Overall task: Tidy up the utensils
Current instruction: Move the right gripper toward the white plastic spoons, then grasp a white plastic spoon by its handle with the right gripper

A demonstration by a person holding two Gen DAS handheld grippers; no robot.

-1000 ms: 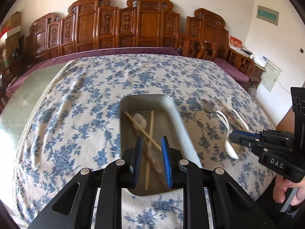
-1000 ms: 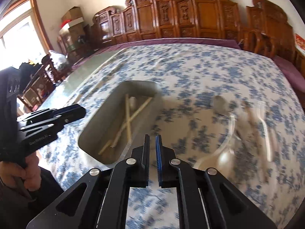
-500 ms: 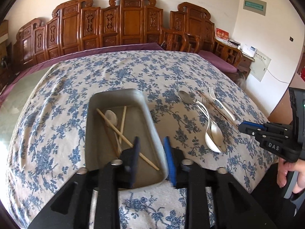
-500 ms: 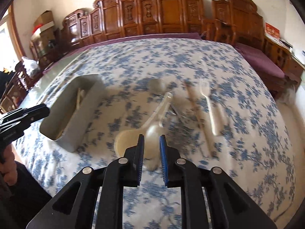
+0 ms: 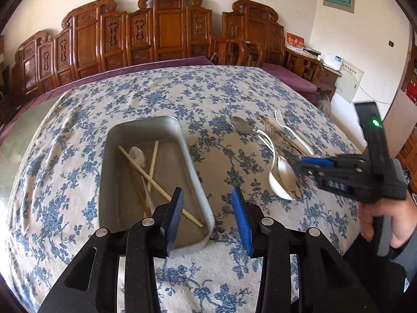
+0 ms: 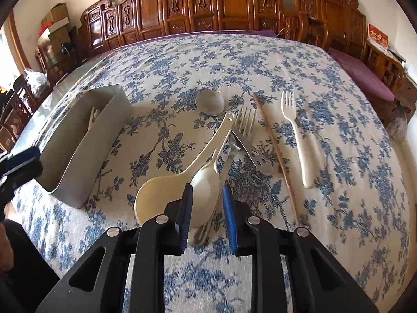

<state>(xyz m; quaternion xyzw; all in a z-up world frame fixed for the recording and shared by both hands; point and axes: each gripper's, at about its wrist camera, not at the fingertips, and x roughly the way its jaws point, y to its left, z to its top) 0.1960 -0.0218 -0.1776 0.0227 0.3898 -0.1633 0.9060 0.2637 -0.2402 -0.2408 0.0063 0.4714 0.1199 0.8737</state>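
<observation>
Left wrist view: two chopsticks [image 5: 156,182] and one spoon [image 5: 137,156] were binned [image 5: 192,172]; right of it, six-odd utensils remained. Both grippers' fingers [image 6: 185,208] were spread, empty.

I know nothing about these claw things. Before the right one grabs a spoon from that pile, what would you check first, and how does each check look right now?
1. Right claw open: ok, its blue fingers stand apart.
2. Lined up on a target: ok, the cream spoon bowl sits between the fingers.
3. Target free of neighbours: not ok, it overlaps the cream ladle and the metal spoon handle.
4. Fingers down at tablecloth level: cannot tell.
5. Room in the grey tray: ok, only chopsticks and one spoon lie inside.
6. Left claw out of the way: ok, open and empty over the tray's near end.
</observation>
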